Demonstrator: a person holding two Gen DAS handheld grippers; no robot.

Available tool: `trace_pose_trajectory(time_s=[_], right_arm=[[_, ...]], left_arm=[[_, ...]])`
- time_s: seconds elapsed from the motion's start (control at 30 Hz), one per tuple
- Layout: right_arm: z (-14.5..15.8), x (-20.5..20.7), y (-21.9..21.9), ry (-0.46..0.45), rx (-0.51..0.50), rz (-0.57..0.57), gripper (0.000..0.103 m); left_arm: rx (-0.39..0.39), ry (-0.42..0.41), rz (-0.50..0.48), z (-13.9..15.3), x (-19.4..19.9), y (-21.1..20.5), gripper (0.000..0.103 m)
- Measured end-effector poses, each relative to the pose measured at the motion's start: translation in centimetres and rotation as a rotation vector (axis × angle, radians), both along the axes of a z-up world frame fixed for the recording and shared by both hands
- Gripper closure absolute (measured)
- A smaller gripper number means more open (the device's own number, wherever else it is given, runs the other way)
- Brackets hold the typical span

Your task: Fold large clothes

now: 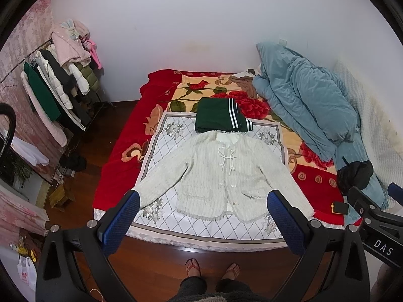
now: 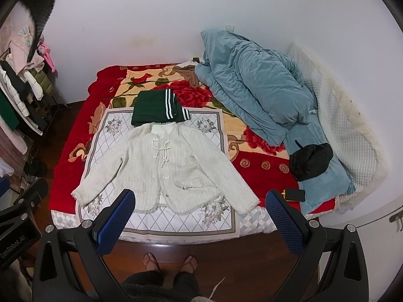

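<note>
No containers in sight. White cardigan [image 1: 221,173] spread flat, front up, on a white patterned cloth [image 1: 161,136] at the near edge of the bed [image 1: 113,166]; both sleeves angled out toward the near corners, front fastened with cord ties, hem fringed. Collar touching a folded green garment [image 1: 219,118] with white stripes, lying at the cloth's far edge. Red floral blanket [image 1: 156,88] under it all. Blue duvet [image 1: 309,100] heaped along the right edge, a black bundle [image 1: 355,173] on its near end, a dark phone [image 1: 340,207] near the right near corner. Clothes rack [image 1: 58,83] beyond the left edge, hung full. Left gripper [image 1: 202,224] held above the near edge, blue fingers [image 1: 121,221] spread wide, gripping nothing, touching nothing. Right gripper [image 2: 200,222] likewise above the near edge, fingers [image 2: 284,224] wide apart and empty. Bare feet in sandals [image 1: 192,268] on the wood floor [image 1: 161,264] just short of the bed.
</note>
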State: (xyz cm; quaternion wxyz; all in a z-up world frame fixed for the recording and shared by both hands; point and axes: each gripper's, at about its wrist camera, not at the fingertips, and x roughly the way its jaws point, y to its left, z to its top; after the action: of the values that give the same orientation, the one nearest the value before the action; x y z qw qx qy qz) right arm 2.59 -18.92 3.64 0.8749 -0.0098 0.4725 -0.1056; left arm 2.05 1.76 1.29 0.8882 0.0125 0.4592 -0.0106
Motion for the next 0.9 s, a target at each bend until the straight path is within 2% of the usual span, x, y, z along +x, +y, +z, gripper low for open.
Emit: trace_pose_trajectory(time_s=[0.9], right_arm=[[2.3,1.2,1.0,-0.004,0.004,-0.002,0.0]], left_arm=[[0.006,-0.009,-0.003,0.2,0.3,-0.6,0.0]])
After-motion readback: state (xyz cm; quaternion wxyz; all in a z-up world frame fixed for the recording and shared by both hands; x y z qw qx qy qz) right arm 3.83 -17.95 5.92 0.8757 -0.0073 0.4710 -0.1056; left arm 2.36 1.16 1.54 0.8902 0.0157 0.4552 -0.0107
